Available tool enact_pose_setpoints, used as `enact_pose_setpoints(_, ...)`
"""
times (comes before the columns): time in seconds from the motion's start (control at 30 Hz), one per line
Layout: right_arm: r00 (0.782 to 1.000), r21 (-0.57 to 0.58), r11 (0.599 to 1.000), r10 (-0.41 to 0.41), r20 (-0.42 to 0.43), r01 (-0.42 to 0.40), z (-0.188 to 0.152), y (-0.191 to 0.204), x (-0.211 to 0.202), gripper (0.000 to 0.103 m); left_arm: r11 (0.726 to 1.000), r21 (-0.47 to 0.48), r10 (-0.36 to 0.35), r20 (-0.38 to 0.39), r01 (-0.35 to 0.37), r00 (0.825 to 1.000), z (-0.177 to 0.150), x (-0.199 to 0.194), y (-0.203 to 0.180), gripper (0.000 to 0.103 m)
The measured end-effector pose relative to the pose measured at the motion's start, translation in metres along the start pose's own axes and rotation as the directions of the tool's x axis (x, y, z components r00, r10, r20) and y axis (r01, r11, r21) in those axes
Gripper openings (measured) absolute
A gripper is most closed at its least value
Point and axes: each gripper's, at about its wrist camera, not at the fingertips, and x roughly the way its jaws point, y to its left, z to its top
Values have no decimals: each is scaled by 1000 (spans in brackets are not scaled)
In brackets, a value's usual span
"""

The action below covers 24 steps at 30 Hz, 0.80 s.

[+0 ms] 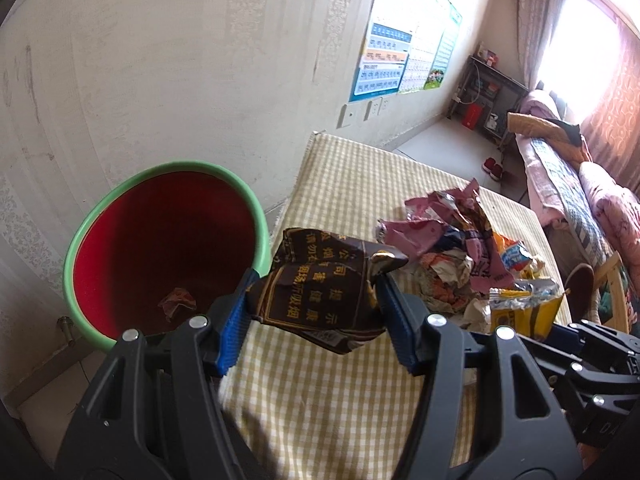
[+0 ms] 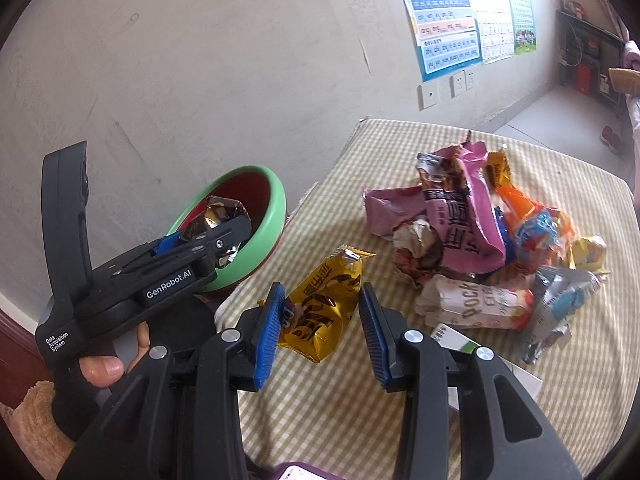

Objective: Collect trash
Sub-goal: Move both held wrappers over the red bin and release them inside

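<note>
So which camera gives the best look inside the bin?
The left wrist view: it looks down into the bin, showing one scrap at the bottom. The right wrist view shows mostly its rim, blocked by the left gripper.

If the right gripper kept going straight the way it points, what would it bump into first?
Probably the checked tablecloth near the heap of crumpled snack wrappers, though depth is unclear. The right gripper already holds a yellow snack packet.

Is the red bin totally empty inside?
No, the red bin already has one small crumpled wrapper lying at its bottom.
</note>
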Motion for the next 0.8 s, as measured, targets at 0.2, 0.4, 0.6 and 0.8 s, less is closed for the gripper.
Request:
enact_pose_setpoints(0.2,1000,-9,1000,13,0,-13,11,10,7,38,999,-44,22,22,-21,1000,6,-6,22,58)
enact_pose_setpoints(0.4,1000,-52,998,28,11,-28,24,28,13,38,998,-42,50,40,-48,998,12,-13,35,58)
enact_pose_setpoints(0.6,999,-92,995,50,10,-49,40,48,30,38,995,-50,91,35,-90,995,15,-15,61,58)
enact_pose_setpoints(0.8,996,-106,990,92,-14,-93,57,66,55,38,988,-82,131,5,-130,991,17,-12,99,58)
